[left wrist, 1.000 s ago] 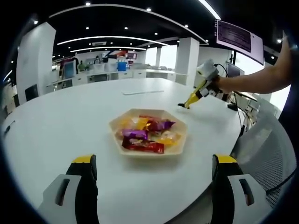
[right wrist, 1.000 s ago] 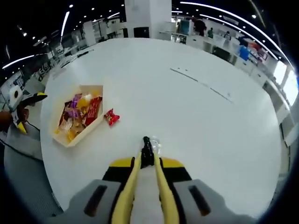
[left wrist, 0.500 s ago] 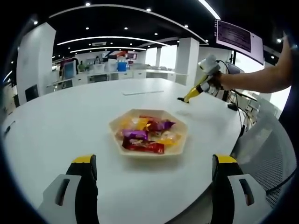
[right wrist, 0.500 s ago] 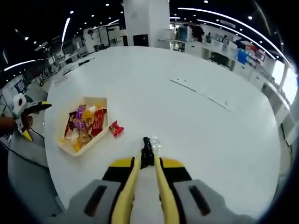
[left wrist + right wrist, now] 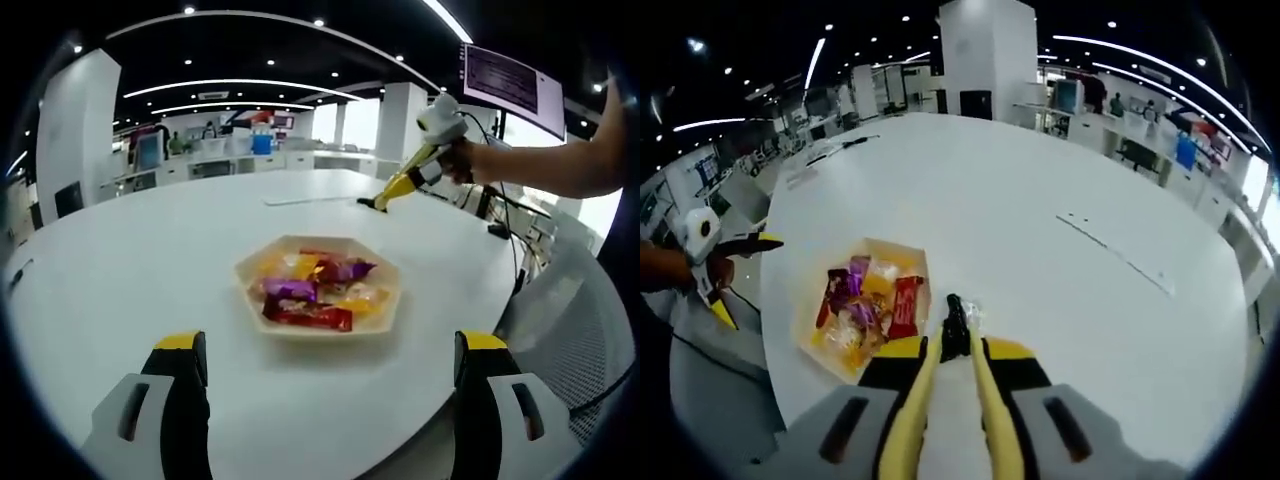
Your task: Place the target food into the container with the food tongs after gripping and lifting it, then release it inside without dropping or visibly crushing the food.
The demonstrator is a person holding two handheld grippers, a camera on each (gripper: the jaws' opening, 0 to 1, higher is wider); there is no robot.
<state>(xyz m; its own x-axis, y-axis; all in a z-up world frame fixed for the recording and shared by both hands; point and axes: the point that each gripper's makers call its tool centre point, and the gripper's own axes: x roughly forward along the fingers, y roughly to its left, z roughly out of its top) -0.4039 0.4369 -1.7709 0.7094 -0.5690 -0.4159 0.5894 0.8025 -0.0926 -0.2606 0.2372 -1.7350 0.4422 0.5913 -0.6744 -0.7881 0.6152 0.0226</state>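
Note:
A tan hexagonal tray [image 5: 250,262] holding several wrapped candies [image 5: 305,315] sits mid-table, straight ahead of my left gripper [image 5: 330,348], whose jaws stand wide open with nothing between them. My right gripper [image 5: 955,352] is shut on yellow food tongs [image 5: 923,385]. The tongs' black tips pinch a small clear-wrapped candy [image 5: 969,314] in the air, just right of the tray [image 5: 804,322]. In the left gripper view the right gripper [image 5: 381,202] hangs beyond the tray, held by a hand. The left gripper [image 5: 758,242] shows at the left of the right gripper view.
The round white table [image 5: 120,260] runs to a near edge on the tray's side. A grey mesh chair [image 5: 575,320] stands by that edge. A thin seam [image 5: 1120,250] crosses the tabletop farther out. Office desks and pillars [image 5: 988,55] lie beyond.
My right gripper has lifted and carried the candy toward the tray, so the tray now lies right beside the tongs' tips. The left gripper has stayed put.

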